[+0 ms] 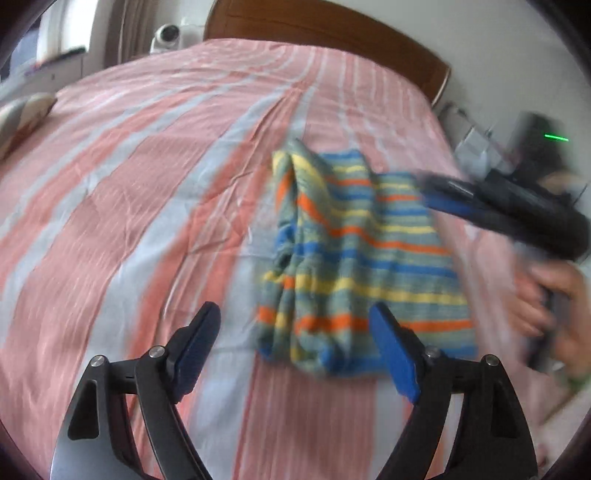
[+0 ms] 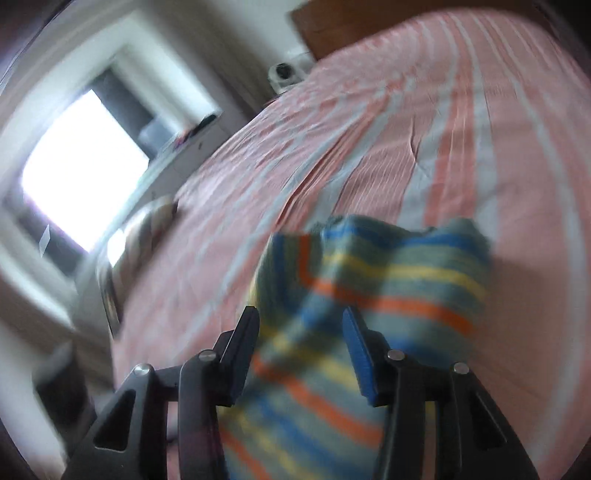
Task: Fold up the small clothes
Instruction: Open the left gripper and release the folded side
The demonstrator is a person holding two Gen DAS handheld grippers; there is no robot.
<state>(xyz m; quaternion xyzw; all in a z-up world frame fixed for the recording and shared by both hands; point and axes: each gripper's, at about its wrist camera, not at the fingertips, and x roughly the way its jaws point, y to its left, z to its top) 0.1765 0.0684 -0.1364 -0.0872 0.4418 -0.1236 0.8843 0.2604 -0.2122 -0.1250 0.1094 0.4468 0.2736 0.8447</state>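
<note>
Striped garment (image 1: 365, 254) – green, blue, yellow, orange bands – lies on the bed (image 1: 147, 192), on the pink-and-pale-blue striped bedcover, toward the bed's right edge as the left wrist view shows it, roughly midway between the headboard (image 1: 332, 33) end and the near edge. It looks folded over on itself, with bunched, ridged folds along its left side and a flatter panel to the right; the exact fold count cannot be told through the blur.

Left gripper (image 1: 295, 343) hangs above the bed just short of the garment's near edge, jaws standing wide apart, nothing between the blue pads. Its right finger (image 1: 393, 354) overlaps the garment's near-right part in the picture; whether it touches the cloth cannot be told.

Right gripper (image 2: 301, 354) – in its own view the jaws are partly apart, with the striped cloth showing in the gap and beyond; the pads do not look pressed on it, though blur makes contact hard to judge. In the left wrist view the same tool comes in from the right over the garment's far-right corner, smeared by motion, held by a hand (image 1: 554, 310) at the frame's right side.

Other things: a pillow (image 1: 22, 118) at the bed's left edge, a small white camera-like device (image 1: 168, 37) past the far-left corner of the bed, a bright window (image 2: 81, 166) in the right wrist view, and dark gear with a green light (image 1: 556, 137) off the bed's right side.
</note>
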